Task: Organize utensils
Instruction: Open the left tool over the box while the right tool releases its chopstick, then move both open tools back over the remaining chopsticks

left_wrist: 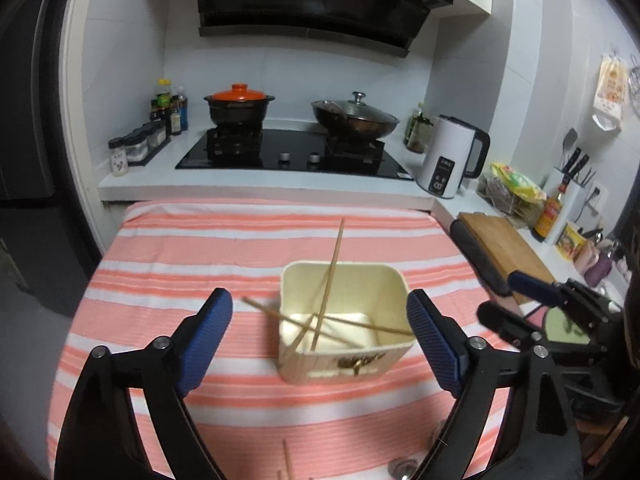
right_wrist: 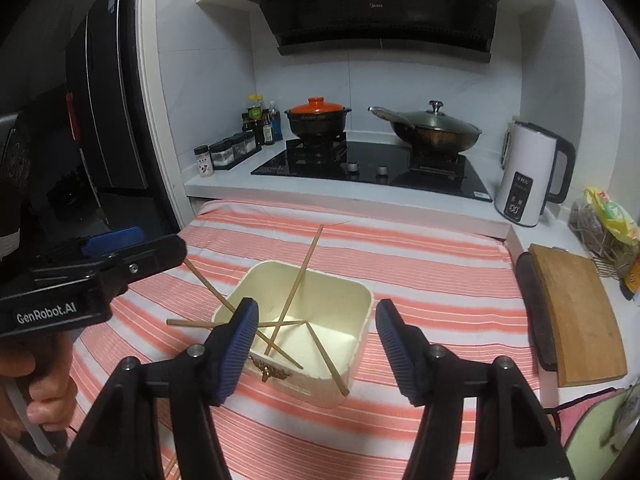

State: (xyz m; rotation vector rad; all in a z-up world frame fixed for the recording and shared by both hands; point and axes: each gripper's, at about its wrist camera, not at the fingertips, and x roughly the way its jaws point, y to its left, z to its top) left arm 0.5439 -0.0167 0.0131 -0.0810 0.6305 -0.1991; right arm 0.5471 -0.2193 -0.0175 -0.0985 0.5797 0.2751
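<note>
Cream square container (left_wrist: pixel 346 320) sits mid-worktop on the pink-and-white striped cloth (left_wrist: pixel 200 248), four wooden chopsticks (left_wrist: pixel 334 264) inside, crossed and leaning over the rim at different angles; one sticks up toward the far side, one pokes out left (right_wrist: pixel 200 280). Another chopstick (left_wrist: pixel 289 462) lies on the cloth at the near edge, outside the container.

Left gripper (left_wrist: pixel 320 340) hangs above the near side of the container, jaws spread wide, nothing between them. Right gripper (right_wrist: pixel 314 340) also wide apart and empty, hovering over the container's near rim. Each gripper shows in the other's view from the side.

Far side: black gas hob (left_wrist: pixel 292 152) with an orange-lidded clay pot (left_wrist: pixel 239 108) left and a lidded wok (left_wrist: pixel 354 118) right, white electric kettle (left_wrist: pixel 450 156) to the right, wooden cutting board (right_wrist: pixel 576 312) on the right counter.
</note>
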